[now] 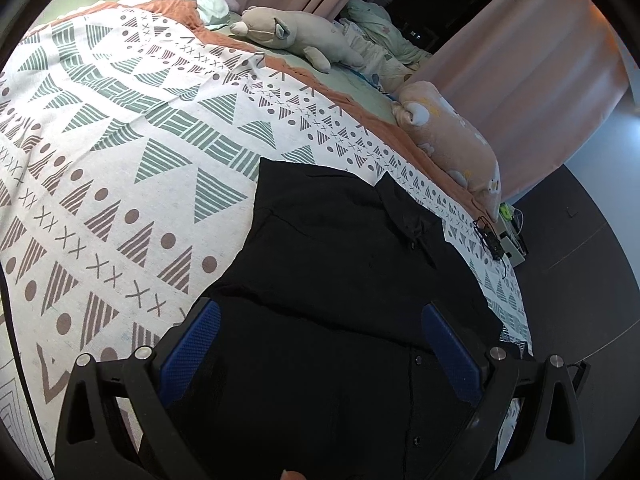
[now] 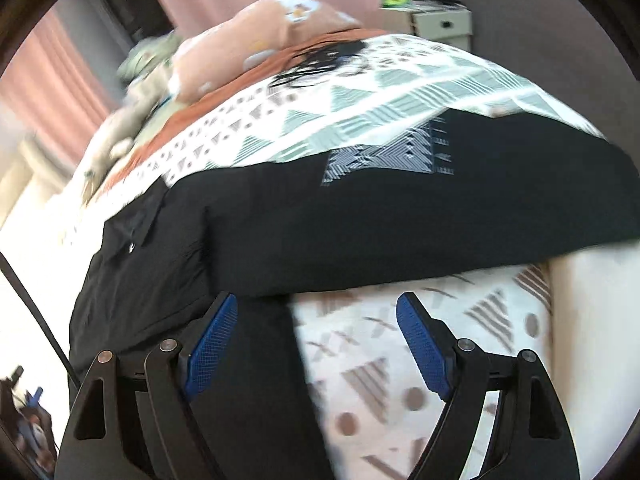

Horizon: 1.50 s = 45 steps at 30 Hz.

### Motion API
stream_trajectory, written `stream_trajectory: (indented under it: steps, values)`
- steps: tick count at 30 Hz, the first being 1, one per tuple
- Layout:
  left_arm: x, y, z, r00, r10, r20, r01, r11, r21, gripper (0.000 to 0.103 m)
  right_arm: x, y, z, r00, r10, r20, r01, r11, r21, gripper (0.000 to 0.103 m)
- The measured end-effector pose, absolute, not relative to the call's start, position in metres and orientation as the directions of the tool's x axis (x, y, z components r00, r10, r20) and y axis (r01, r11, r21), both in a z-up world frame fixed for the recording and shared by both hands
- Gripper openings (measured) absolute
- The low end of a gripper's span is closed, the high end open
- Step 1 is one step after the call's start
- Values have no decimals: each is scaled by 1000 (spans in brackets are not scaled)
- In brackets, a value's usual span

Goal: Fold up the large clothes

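Where: a black shirt (image 1: 344, 280) is spread on a bed (image 1: 120, 160) with a patterned triangle-and-dot cover, near the bed's edge. Collar and button line show in the left wrist view.

Shirt state: looks like 1 side is already folded over the middle. In the right wrist view a wide black panel with a pale printed patch (image 2: 384, 160) lies across the cover, so it's only part-way folded, as far as anyone can judge from here.

Left claw (image 1: 320, 356): blue pads spread wide, hanging right over the lower front of the shirt. Nothing pinched between them; whether the tips touch the cloth can't be told.

Right claw (image 2: 316, 344): also wide apart and holding nothing. Its left pad is over the black cloth, its right pad over bare bed cover, so it straddles the shirt's edge. That view is smeared, so fine detail is a guess.

Step in hand: between folds, probably. Both claws are free and lined up over the shirt's near end.

Next move: likely each claw needs to come down and pinch the hem or a side edge, then carry it over toward the collar, keeping the 2 sides level so the fold lands straight.

Other stuff: plush toy (image 1: 288, 36) and a pink pillow (image 1: 452, 136) sit far up the bed, well apart from the shirt.
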State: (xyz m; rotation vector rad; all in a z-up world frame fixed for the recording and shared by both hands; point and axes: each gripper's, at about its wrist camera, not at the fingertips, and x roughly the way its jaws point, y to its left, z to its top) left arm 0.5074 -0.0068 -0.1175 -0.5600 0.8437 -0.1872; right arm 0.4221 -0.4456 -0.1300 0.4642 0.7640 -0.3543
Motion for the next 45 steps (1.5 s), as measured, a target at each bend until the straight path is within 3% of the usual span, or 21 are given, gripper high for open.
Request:
stream_trajectory:
  steps: [13, 22, 23, 25, 26, 27, 30, 37, 45]
  values:
    - [509, -23, -120, 668, -344, -660, -45, 867, -497, 103, 407, -499, -163, 722, -166, -672, 563, 706, 430, 81]
    - [505, -18, -115, 710, -296, -639, -70, 873, -482, 103, 402, -523, -176, 783, -278, -556, 589, 617, 522, 81]
    - [504, -17, -114, 714, -292, -636, -71, 874, -481, 103, 402, -526, -176, 787, -290, -545, 591, 608, 530, 78]
    - [504, -16, -113, 717, -289, -634, -74, 873, -482, 103, 407, -529, -174, 768, -337, -545, 617, 616, 489, 49]
    - [504, -15, -113, 716, -292, -634, -74, 872, -484, 103, 413, -532, -173, 741, -355, -569, 641, 627, 444, 28]
    - [504, -15, -114, 714, -296, -635, -73, 870, -488, 103, 415, -535, -172, 734, -350, -582, 646, 623, 441, 20]
    - [504, -12, -113, 714, -303, -631, -74, 863, -499, 103, 411, -528, -157, 764, -353, -540, 620, 636, 460, 16]
    - [501, -7, -108, 720, -327, -612, -62, 848, -526, 103, 413, -465, -86, 817, -365, -447, 529, 783, 328, 16]
    - [496, 6, -101, 732, -356, -581, -53, 820, -569, 103, 419, -371, -34, 880, -259, -398, 368, 902, 225, 16]
